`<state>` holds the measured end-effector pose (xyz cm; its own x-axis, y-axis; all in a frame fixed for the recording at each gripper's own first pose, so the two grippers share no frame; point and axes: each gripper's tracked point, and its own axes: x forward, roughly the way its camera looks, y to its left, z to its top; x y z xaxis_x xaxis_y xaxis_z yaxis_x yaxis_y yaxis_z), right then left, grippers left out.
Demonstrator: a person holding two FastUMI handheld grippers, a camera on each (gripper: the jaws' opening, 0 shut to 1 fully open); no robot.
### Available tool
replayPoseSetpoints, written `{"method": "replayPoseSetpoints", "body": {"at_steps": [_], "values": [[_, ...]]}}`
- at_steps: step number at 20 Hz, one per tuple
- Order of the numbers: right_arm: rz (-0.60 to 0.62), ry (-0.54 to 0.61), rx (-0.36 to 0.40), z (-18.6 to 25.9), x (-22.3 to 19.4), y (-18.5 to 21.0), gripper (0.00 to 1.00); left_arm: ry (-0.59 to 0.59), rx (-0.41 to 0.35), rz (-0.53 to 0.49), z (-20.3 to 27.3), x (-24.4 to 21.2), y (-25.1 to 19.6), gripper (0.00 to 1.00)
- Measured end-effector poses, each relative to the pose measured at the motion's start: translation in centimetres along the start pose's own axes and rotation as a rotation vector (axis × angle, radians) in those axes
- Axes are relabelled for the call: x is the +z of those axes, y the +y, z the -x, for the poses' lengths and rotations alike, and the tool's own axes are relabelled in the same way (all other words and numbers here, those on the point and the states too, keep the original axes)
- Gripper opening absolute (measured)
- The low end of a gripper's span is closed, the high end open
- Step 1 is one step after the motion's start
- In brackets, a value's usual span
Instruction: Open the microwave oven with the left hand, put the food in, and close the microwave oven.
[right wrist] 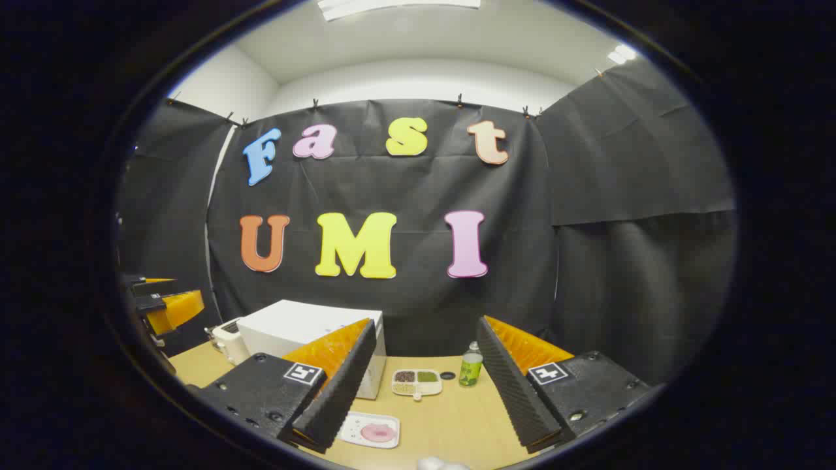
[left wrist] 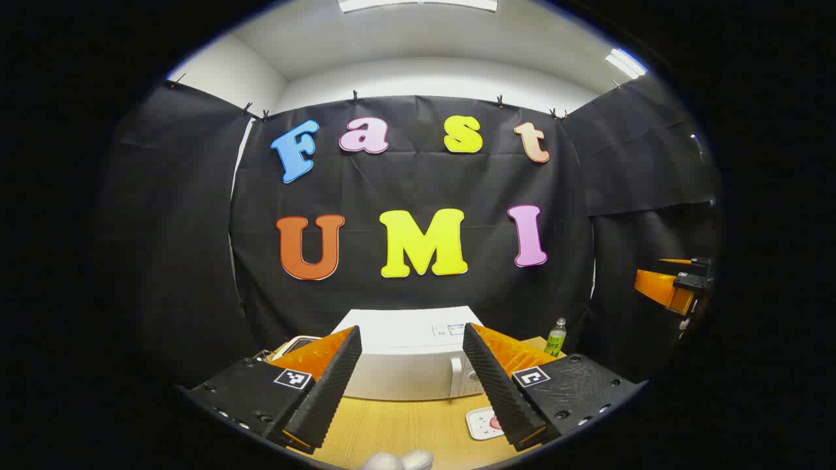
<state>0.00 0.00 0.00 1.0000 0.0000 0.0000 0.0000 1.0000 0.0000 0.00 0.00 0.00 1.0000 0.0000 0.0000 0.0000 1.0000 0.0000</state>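
The left tool (left wrist: 411, 385) hangs above the near edge of the worktop (left wrist: 405, 427) with its jaws spread wide and nothing between them, aimed straight at the microwave oven (left wrist: 408, 362). That framing suits the first step, since the door is shut and its white handle (left wrist: 455, 377) stands upright at the right side of the front, just left of the control panel. The left tool is well short of it, so the job looks barely begun. The right tool (right wrist: 421, 391) is likewise wide open and empty, held back over the worktop; in the left gripper view it shows far off at the right edge (left wrist: 676, 287), kept clear, probably so the door can swing.

The microwave oven sits toward the back of the worktop, in front of the black cloth wall. The food, a pink doughnut-like piece (right wrist: 377, 432) on a small white tray (right wrist: 353, 427), lies on the worktop in front of the oven's right corner, near the right tool, which I judge is placed to fetch it once the door is open.

Farther out, a divided dish (right wrist: 417, 382) with dark and green fillings lies behind the tray, a small dark disc (right wrist: 447, 375) beside it, then a green bottle (right wrist: 469, 367). A white toaster-like appliance (right wrist: 227, 339) stands left of the oven.
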Motion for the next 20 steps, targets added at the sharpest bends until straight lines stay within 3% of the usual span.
{"method": "replayPoseSetpoints", "body": {"at_steps": [20], "values": [[-0.003, 0.013, 0.019, -1.3, -0.7, 0.4, 0.99, 0.000, 0.037, 0.011, -1.9, -2.0, 0.6, 0.96]]}}
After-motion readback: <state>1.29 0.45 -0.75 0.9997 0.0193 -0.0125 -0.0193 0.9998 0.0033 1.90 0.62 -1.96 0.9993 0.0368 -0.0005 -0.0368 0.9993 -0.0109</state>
